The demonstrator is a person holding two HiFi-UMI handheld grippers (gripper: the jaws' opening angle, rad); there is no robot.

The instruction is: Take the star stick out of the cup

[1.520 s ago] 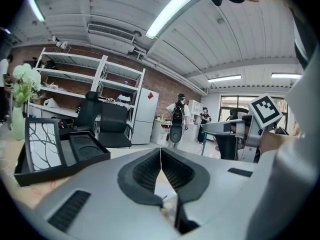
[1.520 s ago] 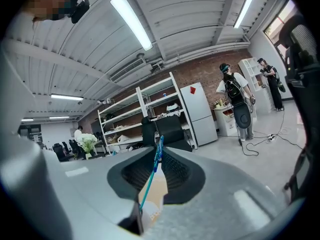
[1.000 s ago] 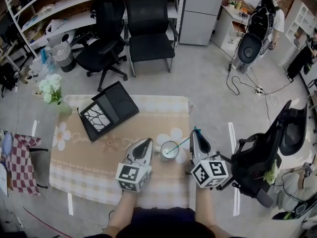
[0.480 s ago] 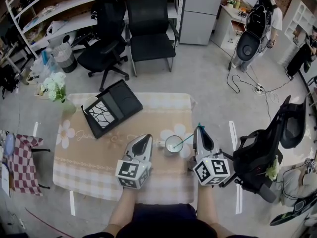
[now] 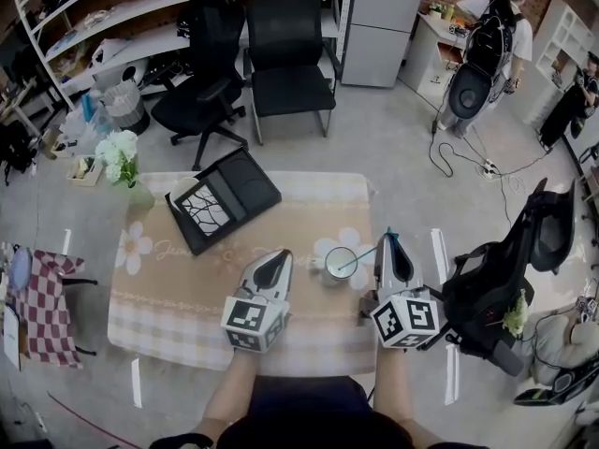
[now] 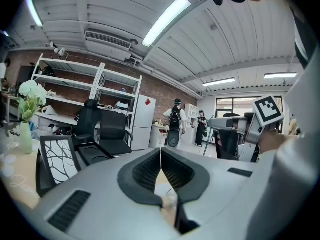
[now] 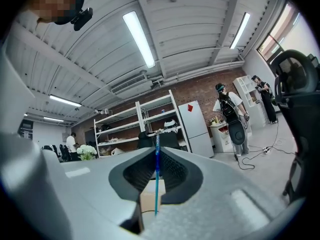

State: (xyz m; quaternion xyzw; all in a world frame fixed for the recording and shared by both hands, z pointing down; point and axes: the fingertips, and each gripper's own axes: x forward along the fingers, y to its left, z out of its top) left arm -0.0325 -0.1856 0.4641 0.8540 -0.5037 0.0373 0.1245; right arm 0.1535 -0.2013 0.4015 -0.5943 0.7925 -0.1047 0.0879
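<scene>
Grey concrete floor (image 5: 374, 148) surrounds a desk (image 5: 178, 316) under a beige checked cloth in the head view. Taking the desk's middle as the dial, a black tray (image 5: 225, 199) lies toward 12 o'clock. A vase of flowers (image 5: 124, 162) stands at the 10 o'clock corner. The cup (image 5: 341, 264) stands at 3 o'clock, near the right edge. The left tool (image 5: 278, 257) is just left of the cup, apart from it. The right tool (image 5: 388, 239) is at the desk's 3 o'clock edge and holds the star stick (image 5: 357, 259), which slants from its tip down to the cup's mouth. Two office chairs (image 5: 285, 59) stand beyond the 12 o'clock edge, with open floor between them and the desk. A black chair (image 5: 510, 279) crowds the 3 o'clock side. A person (image 5: 491, 45) stands far off at 1 o'clock.

The left gripper view shows that tool's jaws closed together with nothing between them. White shelves (image 6: 70, 84) stand against a brick wall (image 6: 165, 96) at 10 o'clock behind.

The right gripper view shows that tool's jaws pinched narrow on the thin blue stick, which rises toward 12 o'clock past their tips. A fridge (image 7: 197, 126) stands at 3 o'clock.
</scene>
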